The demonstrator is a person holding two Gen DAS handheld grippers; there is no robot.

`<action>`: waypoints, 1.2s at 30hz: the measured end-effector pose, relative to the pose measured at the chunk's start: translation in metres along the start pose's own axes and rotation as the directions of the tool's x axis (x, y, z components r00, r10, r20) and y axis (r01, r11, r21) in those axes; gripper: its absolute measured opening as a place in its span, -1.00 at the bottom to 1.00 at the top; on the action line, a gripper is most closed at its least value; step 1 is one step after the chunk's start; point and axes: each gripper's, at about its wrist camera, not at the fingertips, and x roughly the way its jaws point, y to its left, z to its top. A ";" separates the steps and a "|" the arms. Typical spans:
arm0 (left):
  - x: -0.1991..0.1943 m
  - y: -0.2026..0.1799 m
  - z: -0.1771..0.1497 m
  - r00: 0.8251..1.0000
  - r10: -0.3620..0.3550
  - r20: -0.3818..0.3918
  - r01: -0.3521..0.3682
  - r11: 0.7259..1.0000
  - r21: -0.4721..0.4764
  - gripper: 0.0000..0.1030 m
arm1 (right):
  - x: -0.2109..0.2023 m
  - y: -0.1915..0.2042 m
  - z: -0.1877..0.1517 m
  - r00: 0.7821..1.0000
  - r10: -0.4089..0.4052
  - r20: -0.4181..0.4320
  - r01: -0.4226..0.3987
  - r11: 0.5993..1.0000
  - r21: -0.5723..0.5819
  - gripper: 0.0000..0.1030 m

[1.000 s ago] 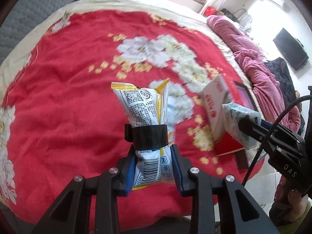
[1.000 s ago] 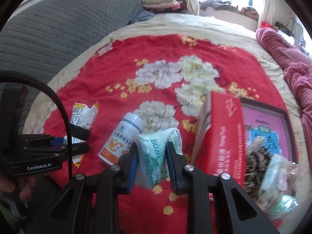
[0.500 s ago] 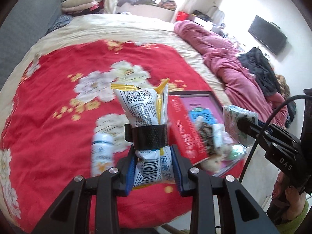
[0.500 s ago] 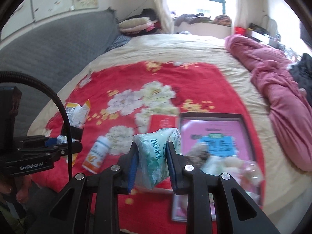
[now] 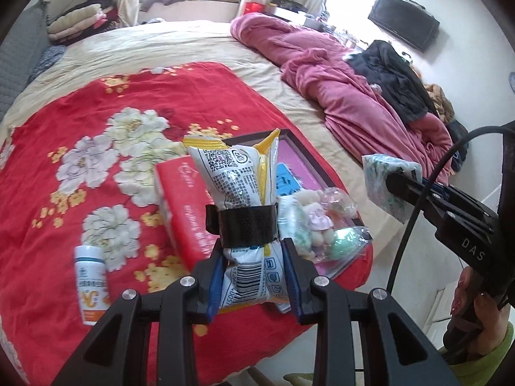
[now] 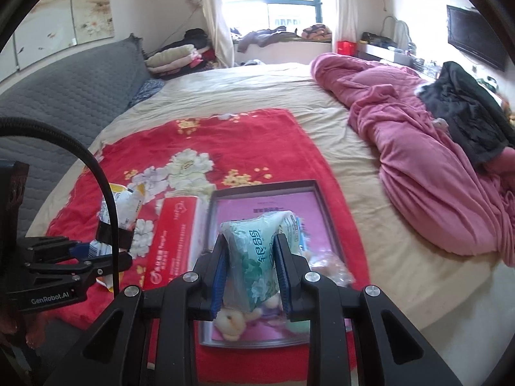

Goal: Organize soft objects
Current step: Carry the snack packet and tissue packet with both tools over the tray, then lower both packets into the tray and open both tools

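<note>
I see a bedroom lit by daylight from a curtained window (image 6: 283, 3); a wide bed (image 6: 257, 96) in beige sheet, with a grey quilted headboard (image 6: 64, 90); a crumpled pink duvet (image 6: 418, 148) on its far side; a dark television (image 6: 476, 41) on the white wall; folded clothes (image 6: 173, 58) stacked beside the window

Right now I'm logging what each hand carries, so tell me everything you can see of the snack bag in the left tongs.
The snack bag is a soft white plastic packet with yellow edges, printed with small black text, a QR code near the top and a barcode near the bottom. A black band wraps its middle. It stands upright, crinkled, pinched low between the blue pads of the left tongs, held above the red blanket.
</note>
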 end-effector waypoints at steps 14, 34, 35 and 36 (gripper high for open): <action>0.052 -0.030 0.006 0.998 0.014 -0.069 -0.010 0.998 0.059 -0.35 | 0.019 -0.034 -0.017 0.999 -0.014 -0.034 0.016 0.999 0.044 -0.44; 0.121 -0.036 0.012 0.987 -0.001 -0.161 0.012 0.998 0.064 -0.35 | 0.065 -0.052 -0.026 0.994 -0.026 -0.110 0.031 0.999 0.044 -0.44; 0.122 -0.035 0.012 0.987 -0.002 -0.162 0.013 0.998 0.063 -0.35 | 0.067 -0.051 -0.026 0.993 -0.027 -0.114 0.032 0.999 0.042 -0.44; 0.124 -0.034 0.012 0.987 -0.002 -0.163 0.013 0.998 0.063 -0.35 | 0.069 -0.052 -0.026 0.993 -0.029 -0.116 0.034 0.999 0.041 -0.44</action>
